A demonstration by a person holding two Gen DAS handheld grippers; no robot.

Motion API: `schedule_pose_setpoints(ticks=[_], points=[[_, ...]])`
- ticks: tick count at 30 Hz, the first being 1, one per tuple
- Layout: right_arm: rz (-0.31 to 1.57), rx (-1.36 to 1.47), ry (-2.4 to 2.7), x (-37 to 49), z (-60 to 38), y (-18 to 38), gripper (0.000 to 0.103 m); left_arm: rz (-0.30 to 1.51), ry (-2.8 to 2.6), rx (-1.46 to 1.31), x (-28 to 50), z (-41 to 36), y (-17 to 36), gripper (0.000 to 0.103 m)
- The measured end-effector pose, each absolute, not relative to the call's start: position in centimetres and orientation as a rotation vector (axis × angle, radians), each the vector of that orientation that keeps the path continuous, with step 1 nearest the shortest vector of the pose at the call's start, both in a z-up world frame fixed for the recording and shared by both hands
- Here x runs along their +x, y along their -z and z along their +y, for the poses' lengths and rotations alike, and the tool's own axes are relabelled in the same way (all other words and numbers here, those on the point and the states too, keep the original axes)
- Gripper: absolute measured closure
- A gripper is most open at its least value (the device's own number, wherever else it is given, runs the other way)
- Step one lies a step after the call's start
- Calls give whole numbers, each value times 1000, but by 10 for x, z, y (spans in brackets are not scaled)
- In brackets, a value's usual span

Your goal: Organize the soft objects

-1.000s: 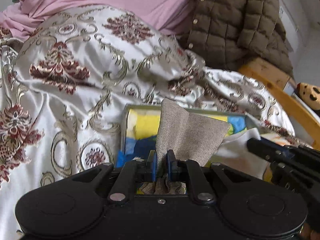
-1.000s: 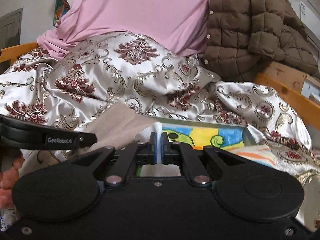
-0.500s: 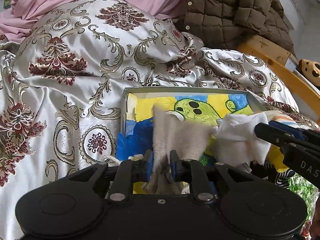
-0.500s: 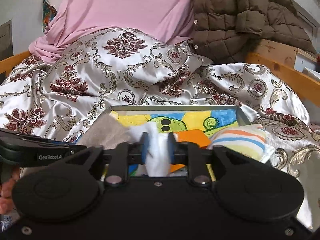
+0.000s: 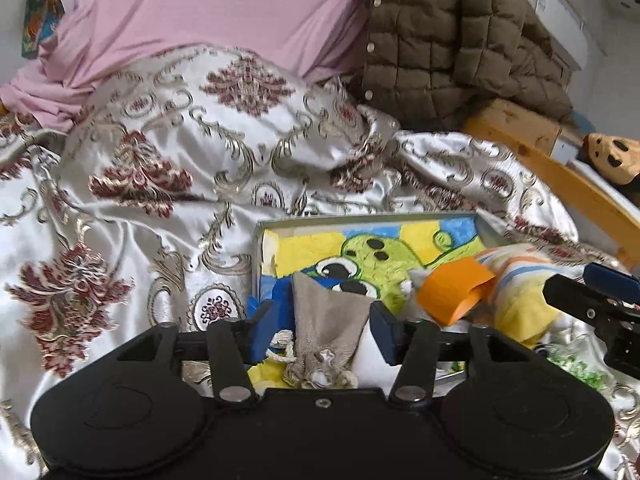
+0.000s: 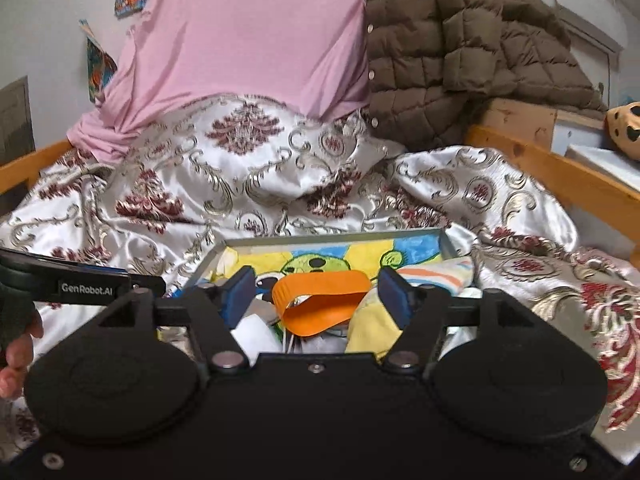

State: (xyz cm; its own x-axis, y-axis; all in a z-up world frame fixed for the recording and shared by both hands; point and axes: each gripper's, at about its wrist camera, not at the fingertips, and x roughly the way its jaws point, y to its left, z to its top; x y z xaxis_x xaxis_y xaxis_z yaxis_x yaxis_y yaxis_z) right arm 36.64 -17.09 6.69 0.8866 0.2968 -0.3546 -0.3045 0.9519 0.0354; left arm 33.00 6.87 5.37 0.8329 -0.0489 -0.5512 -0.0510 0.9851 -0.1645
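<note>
A shallow tray (image 5: 478, 216) with a cartoon picture on its floor lies on the bed. A grey-brown cloth (image 5: 328, 316) stands slumped at its near left edge, between the blue pads of my left gripper (image 5: 323, 332). The jaws are opening and the pads are clear of the cloth. My right gripper (image 6: 318, 296) is also opening above the tray (image 6: 332, 238). Under it lie a white cloth (image 6: 256, 328), an orange band (image 6: 320, 300) and a yellow cloth (image 6: 372, 328), none of them pressed. A striped cloth (image 6: 436, 272) rests at the tray's right side.
A crumpled satin quilt (image 5: 160, 168) with red and gold patterns covers the bed around the tray. A pink sheet (image 6: 248, 40) and a brown quilted jacket (image 6: 460, 48) pile up behind. The wooden bed rail (image 6: 560, 176) runs along the right, with a spotted plush toy (image 6: 624, 128) beyond it.
Both grippers were shut on cloths, the left on the grey-brown one, the right on the white one. Both have opened and drawn back and up. The cloths now rest in the tray.
</note>
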Motion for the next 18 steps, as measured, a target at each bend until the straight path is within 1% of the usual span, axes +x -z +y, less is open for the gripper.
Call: schedule_pose_setpoints(ticks=[1,3,5,6,10,11,12,14,16,18], points=[[354,-15,-314,359,-175,-71,37,574,-1,-176,323,68,-59,47],[332,-4,-316,345,-183,-79,27,544,-3,-173,307,64,-71,43],[304,6,-319,329,-191,-87,20,505,-7,-175,289,61,-82,38],[289,9,-320,321,-195,-91,16,485,-8,-177,279,59,-88,37],[220,6,-331,287,-206,-108,7,413,-16,-180,241,54,-106,27],[203,6,-336,278,-209,-112,3,398,-18,-177,232,52,-110,25],[184,7,-340,268,-211,-116,1,384,-20,-175,222,50,-114,24],[154,13,-352,250,-217,-122,1,360,-25,-178,204,47,-119,14],[134,31,-362,231,-223,-126,1,340,-23,-190,187,45,-122,7],[125,64,-369,214,-229,-128,1,327,-16,-197,170,42,-123,5]])
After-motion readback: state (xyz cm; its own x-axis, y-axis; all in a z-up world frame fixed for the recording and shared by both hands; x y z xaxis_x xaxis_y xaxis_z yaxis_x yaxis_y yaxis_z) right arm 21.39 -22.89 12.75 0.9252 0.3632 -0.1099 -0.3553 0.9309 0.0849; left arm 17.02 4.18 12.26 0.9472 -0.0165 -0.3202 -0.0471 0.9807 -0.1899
